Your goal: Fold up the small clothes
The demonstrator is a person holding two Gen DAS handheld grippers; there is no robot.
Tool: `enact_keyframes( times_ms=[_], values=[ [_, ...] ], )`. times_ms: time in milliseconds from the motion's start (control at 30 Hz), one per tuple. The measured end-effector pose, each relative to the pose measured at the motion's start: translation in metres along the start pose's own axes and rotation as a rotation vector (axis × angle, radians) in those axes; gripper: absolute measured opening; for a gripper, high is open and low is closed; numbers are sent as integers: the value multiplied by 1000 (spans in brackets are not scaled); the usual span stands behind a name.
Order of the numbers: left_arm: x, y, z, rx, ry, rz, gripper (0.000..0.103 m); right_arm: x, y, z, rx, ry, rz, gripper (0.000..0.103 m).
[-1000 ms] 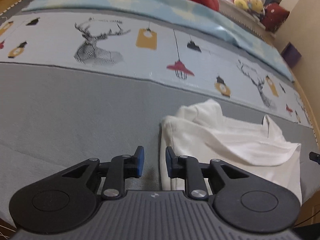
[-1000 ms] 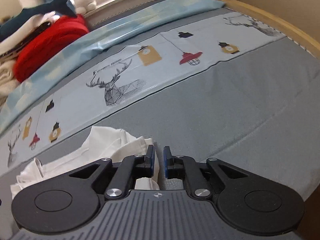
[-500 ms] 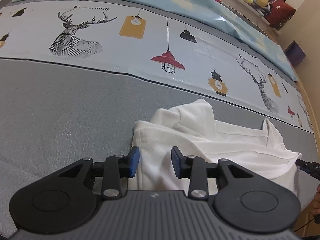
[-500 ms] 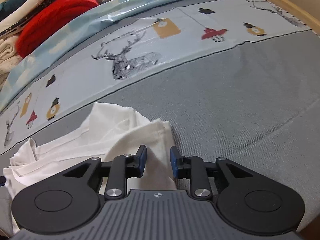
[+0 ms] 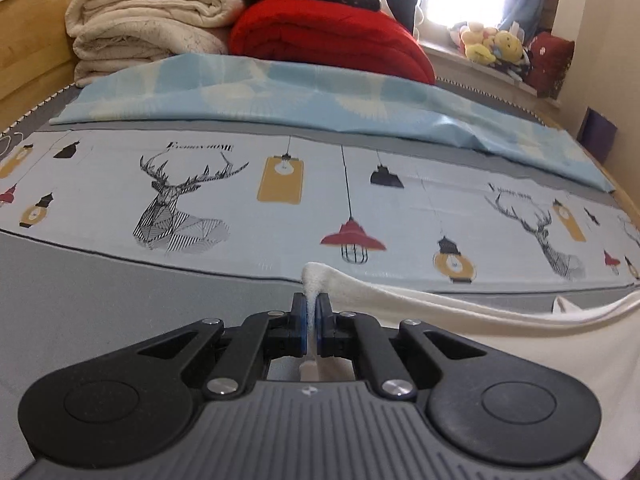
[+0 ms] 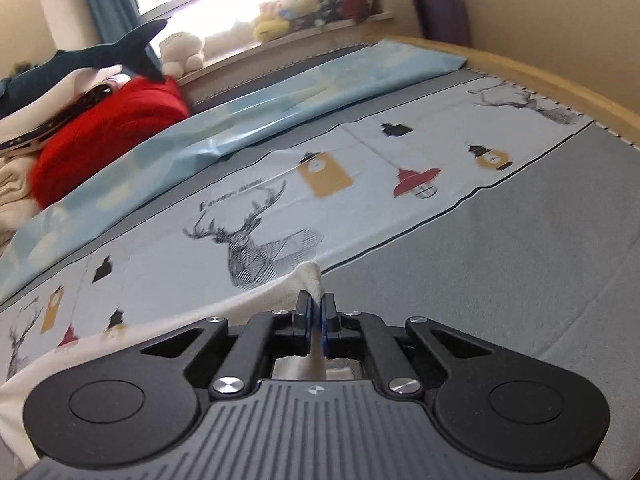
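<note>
- Left gripper (image 5: pixel 311 312): black linkage arms, blue finger pads, silver screws, ribbed grey body.
- Right gripper (image 6: pixel 316 312): identical black, blue, grey build.

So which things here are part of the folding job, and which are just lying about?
Job: white garment, pinched by left gripper and right gripper.
Lying about: red blanket, cream blankets, blue sheet, plush toys, shark plush.

Left gripper (image 5: pixel 311 307): jaws pinched on white fabric, fingers pointing 12 o'clock. Right gripper (image 6: pixel 315 304): same, pinched, level.
</note>
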State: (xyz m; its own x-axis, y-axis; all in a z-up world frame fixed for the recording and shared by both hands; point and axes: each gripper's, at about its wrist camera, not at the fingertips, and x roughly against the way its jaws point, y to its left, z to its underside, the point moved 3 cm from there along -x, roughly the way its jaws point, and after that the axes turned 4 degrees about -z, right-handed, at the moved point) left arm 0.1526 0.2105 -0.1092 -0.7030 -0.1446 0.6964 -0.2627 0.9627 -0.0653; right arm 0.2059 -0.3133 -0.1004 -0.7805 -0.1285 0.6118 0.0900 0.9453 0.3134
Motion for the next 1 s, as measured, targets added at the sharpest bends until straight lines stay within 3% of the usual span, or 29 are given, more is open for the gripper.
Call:
enact_keyframes(
  times_ms=[133, 200, 267, 300, 333, 433, 600, 767, 1000],
  values=[
    [-6, -1, -6, 28, -17, -6, 5, -8, 9, -2, 13, -26, 31, 4],
    [-10, 3, -8, 49, -3, -28, 10, -9, 13, -4, 24, -53, 31, 5],
    [-17, 12, -6, 69, 63, -45, 15, -13, 17, -3, 46, -53, 41, 15],
    [-22, 16, -2, 89, 119, -1, 15, -16, 19, 0, 72, -34, 80, 35],
    [-24, 20, 1, 100, 155, 31, 15, -20, 19, 2, 95, -2, 111, 41],
    [-19, 25, 10, 53, 220, 65, 15, -21, 13, 10, 83, 86, 53, 39],
    [-7, 36, 40, 58, 388, 207, 26, -9, -3, 29, 89, 254, 5, 39],
    [12, 32, 79, -70, 520, 262, 29, 14, -11, 59, 132, 411, -42, 39],
    [32, 22, 106, -213, 558, 277, 26, 41, -18, 94, 185, 559, -41, 39]
  ],
)
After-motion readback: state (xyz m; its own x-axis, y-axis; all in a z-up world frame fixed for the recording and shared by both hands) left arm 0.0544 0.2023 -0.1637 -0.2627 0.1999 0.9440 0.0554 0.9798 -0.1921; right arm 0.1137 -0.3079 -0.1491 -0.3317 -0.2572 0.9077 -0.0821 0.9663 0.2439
